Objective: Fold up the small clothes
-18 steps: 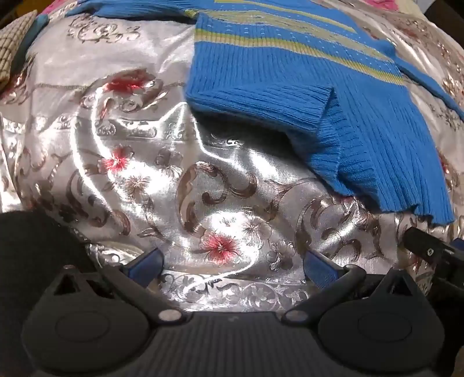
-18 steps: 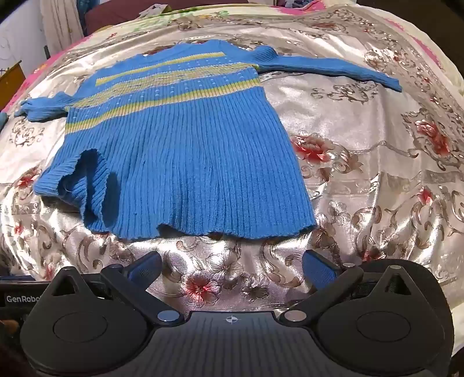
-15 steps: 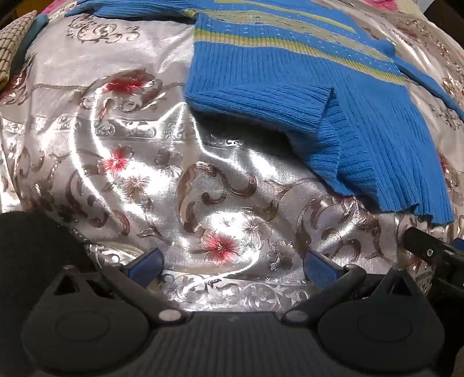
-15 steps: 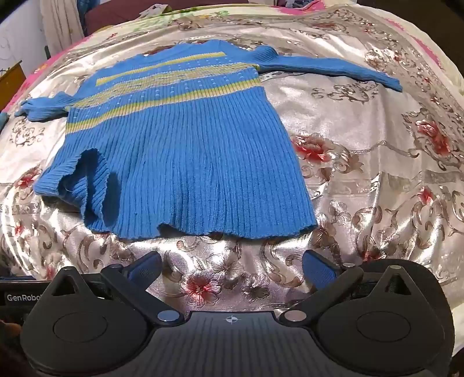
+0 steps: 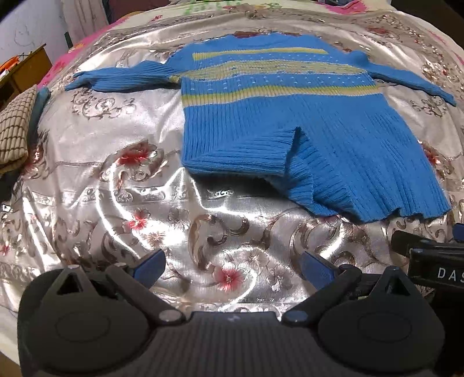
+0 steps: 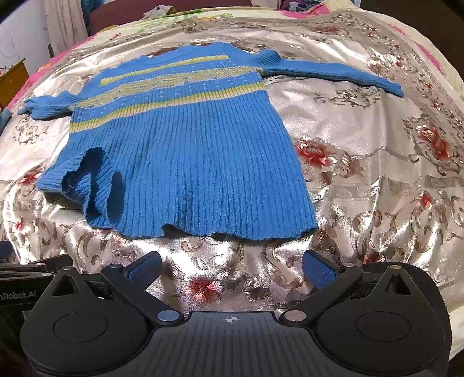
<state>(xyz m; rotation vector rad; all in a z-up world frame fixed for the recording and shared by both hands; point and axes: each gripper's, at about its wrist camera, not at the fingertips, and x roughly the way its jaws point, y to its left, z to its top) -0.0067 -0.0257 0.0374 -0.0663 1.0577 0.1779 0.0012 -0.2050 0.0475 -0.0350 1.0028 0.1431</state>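
A small blue ribbed sweater [image 5: 333, 139] with yellow-green stripes across the chest lies spread on a shiny floral bedspread [image 5: 116, 179], both sleeves stretched out. Its lower left hem corner is turned up and folded back [image 5: 261, 150]. It also shows in the right wrist view [image 6: 188, 156], with the curled corner [image 6: 87, 179] at the left. My left gripper [image 5: 233, 262] is open and empty, above the bedspread short of the hem. My right gripper [image 6: 230, 264] is open and empty just below the hem. The right gripper's body [image 5: 429, 261] shows at the right edge of the left view.
A checked cushion [image 5: 14, 130] lies at the bed's left edge. A wooden cabinet [image 5: 26, 66] stands beyond it at the far left. A curtain [image 6: 63, 26] and a white wall [image 6: 17, 34] are behind the bed. The bedspread [image 6: 377, 145] lies bare right of the sweater.
The left gripper has pulled back and tilted up, so the whole sweater shows in its view. The right gripper has hardly moved. The sweater lies as before.
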